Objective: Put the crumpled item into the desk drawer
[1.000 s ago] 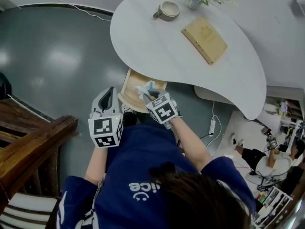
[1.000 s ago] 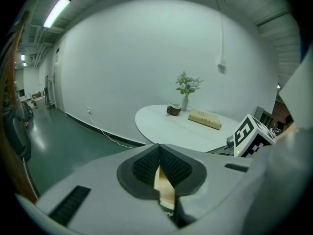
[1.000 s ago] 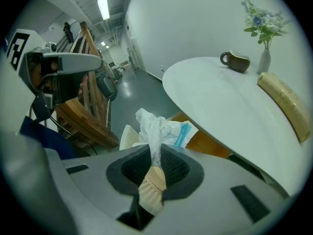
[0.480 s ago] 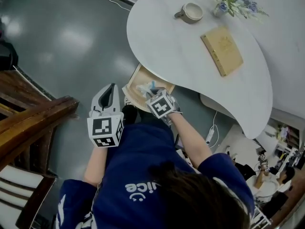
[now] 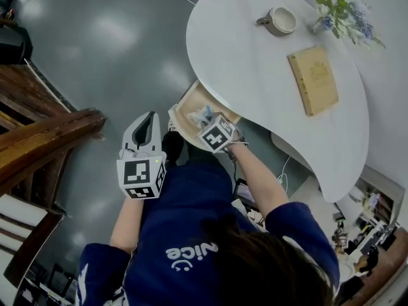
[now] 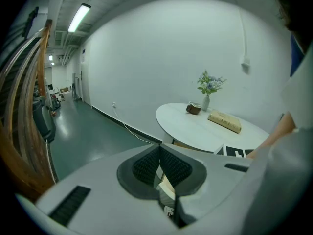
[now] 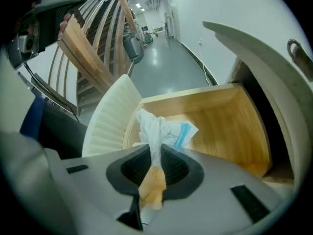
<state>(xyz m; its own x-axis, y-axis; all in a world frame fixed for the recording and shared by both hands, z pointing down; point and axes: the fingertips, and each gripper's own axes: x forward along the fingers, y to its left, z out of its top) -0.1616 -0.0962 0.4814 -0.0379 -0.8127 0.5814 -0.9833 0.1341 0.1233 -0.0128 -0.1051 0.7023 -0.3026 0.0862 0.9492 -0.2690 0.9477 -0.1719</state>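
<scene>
Right gripper view: crumpled item overhangs roomy drawer.

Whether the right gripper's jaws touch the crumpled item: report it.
Touching. The right gripper view shows the right gripper closed on the crumpled item, its tail pinched between the pads.

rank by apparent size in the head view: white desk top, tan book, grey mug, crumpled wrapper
1. white rounded desk top
2. flat tan book
3. round grey mug and crumpled white-and-blue item: look alike, the item partly hidden behind the right gripper
</scene>
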